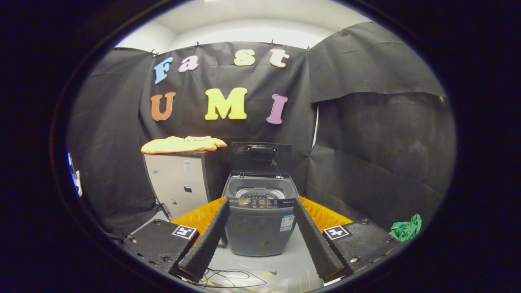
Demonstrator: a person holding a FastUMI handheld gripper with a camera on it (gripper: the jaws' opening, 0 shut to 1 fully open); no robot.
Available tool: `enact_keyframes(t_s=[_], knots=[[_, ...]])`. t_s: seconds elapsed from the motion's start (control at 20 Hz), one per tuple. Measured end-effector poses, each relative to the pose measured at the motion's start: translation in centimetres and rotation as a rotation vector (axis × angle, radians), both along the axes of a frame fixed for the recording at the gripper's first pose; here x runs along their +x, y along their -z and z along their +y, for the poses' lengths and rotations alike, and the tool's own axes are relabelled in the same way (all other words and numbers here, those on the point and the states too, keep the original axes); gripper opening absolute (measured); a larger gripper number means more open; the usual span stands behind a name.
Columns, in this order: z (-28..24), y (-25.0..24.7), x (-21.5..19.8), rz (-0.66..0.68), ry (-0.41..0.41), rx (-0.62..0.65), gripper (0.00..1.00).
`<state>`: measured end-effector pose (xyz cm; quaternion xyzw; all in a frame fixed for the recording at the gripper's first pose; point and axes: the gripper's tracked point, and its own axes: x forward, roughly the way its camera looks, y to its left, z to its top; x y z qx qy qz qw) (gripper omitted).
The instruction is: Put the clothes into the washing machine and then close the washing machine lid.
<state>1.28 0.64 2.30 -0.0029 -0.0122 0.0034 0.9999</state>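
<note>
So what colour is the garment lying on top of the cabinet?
Orange garment, clearest in the gripper view.

The washing machine (pixel 260 221) is dark grey with a black lid (pixel 261 158); left of it, a pale grey cabinet (pixel 176 185) carries yellow-orange clothes (pixel 182 144); right of it, a green cloth (pixel 407 228) lies on the pale floor (pixel 264 264).

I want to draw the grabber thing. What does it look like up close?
The gripper has two long, flat fingers with ribbed, bumpy inner faces. Each sits on a boxy black block with screws and a small square black-and-white marker on top. Shiny orange parts show behind the fingers.
</note>
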Motion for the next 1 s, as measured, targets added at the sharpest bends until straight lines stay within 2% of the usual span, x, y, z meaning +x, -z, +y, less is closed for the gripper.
enact_keyframes(t_s=[0.4, 0.6, 1.0], knots=[[1.3, -8.2, 5.6, -0.014, 0.0, 0.046, 0.99], [3.3, -13.0, 10.3, -0.036, -0.012, 0.05, 0.99], [9.1, -21.9, 22.1, -0.031, -0.102, 0.056, 0.99]])
